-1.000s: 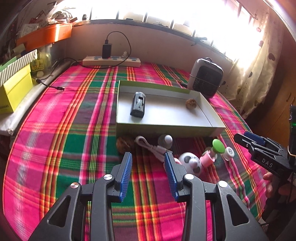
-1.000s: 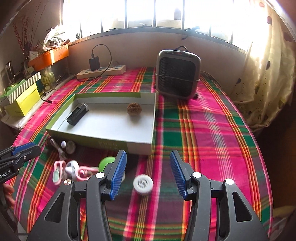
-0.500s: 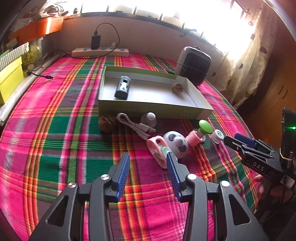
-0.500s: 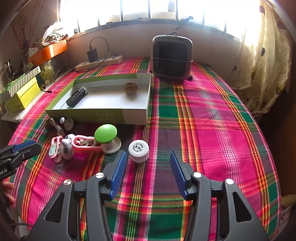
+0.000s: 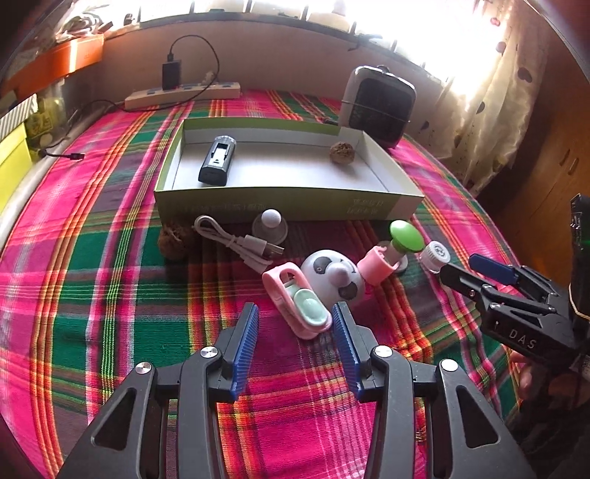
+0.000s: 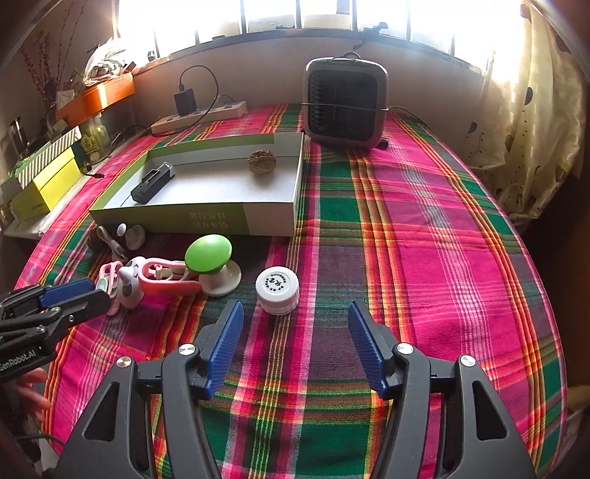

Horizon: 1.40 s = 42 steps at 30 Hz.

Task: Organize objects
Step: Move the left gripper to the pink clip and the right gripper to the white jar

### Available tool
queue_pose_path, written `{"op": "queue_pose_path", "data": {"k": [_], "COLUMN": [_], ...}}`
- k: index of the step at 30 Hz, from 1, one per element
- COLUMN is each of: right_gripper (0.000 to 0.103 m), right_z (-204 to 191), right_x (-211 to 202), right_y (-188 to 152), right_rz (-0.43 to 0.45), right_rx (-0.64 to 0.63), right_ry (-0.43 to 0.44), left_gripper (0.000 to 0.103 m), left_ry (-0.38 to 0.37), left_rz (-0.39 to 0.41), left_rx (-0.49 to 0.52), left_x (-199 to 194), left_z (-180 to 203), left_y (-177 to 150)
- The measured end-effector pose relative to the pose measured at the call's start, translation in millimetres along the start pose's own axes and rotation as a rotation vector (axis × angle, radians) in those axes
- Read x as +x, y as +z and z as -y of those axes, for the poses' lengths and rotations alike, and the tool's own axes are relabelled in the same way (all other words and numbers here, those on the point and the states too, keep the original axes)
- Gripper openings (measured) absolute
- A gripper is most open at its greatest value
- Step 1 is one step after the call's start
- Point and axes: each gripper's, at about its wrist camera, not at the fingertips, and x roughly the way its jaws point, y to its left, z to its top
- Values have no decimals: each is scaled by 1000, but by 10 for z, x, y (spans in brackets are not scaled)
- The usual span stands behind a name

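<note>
A table (image 6: pixel 424 228) covered in a pink, green and red plaid cloth stands against a beige wall (image 6: pixel 265 73) beneath a barred window (image 6: pixel 295 14) blazing with daylight. A patterned cream curtain (image 6: pixel 531 121) hangs past the table's far right corner, and wooden cabinetry (image 5: pixel 545 162) shows beyond its right edge.

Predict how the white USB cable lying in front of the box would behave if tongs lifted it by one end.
The white USB cable lies in loose curves, so it is probably floppy and would dangle. It looks thin and short, so likely light. Its connector end might swing and catch the round white-knobbed item beside it.
</note>
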Motion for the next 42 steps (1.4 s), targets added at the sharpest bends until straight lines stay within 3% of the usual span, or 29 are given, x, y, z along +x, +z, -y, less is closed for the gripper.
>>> {"op": "queue_pose_path", "data": {"k": [15, 42], "right_gripper": [60, 59], "right_z": [-22, 1], "right_x": [137, 279], "right_y": [46, 112], "right_rz": [-29, -52], "right_rx": [-11, -25], "right_ry": [-25, -20], "left_gripper": [40, 37], "left_ry": [70, 116], "left_rz": [-6, 27], "left_rx": [7, 17], "left_x": [35, 115], "left_z": [-113, -113], "left_y": [23, 96]}}
